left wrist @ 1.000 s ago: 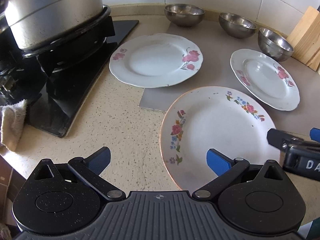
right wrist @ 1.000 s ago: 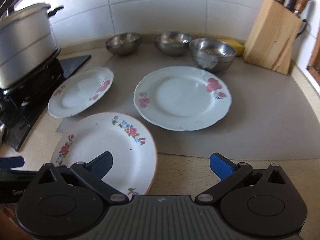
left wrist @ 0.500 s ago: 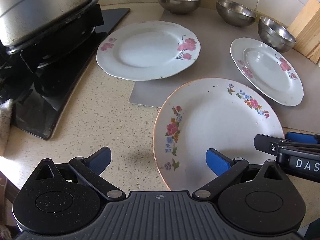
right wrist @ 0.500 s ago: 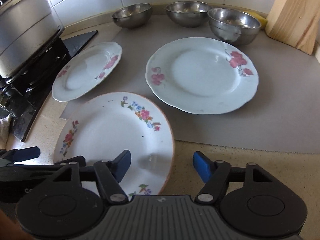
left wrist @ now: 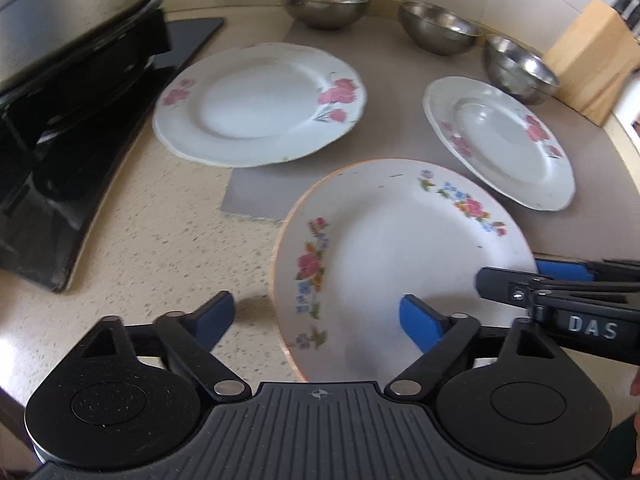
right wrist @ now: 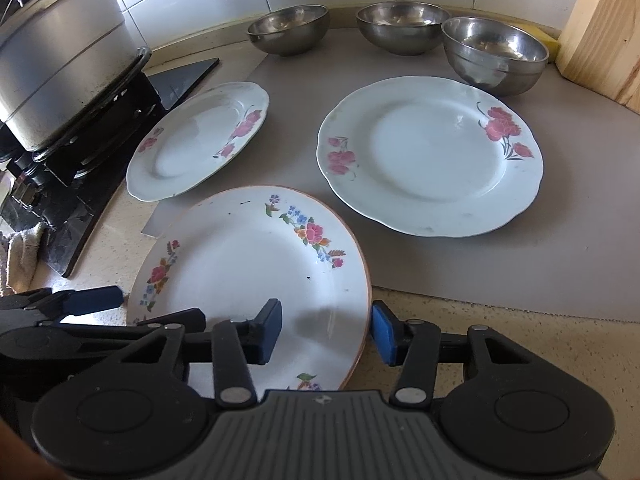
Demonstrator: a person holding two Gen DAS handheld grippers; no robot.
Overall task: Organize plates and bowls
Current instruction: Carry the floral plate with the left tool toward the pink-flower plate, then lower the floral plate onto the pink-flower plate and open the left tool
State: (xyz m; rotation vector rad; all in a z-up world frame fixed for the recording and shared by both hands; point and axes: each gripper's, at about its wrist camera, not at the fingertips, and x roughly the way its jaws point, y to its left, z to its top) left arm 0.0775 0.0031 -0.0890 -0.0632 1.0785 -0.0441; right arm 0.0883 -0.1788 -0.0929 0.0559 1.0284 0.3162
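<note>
Right gripper (right wrist: 326, 332), jaws parted, straddles the near-right rim of the orange-rimmed white floral plate (right wrist: 248, 268) on the speckled counter (right wrist: 500, 344); left gripper (left wrist: 316, 316) likewise parted. Close squarely on the rim before lifting toward the scalloped rose plates (right wrist: 432, 156).

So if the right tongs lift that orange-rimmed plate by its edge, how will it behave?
The orange-rimmed plate looks like glazed ceramic: probably stiff, and breakable if dropped. Its glossy surface may slip between the right tongs' pads. Gripped only at one rim, it will likely sag away from the grip, so lift slowly.
</note>
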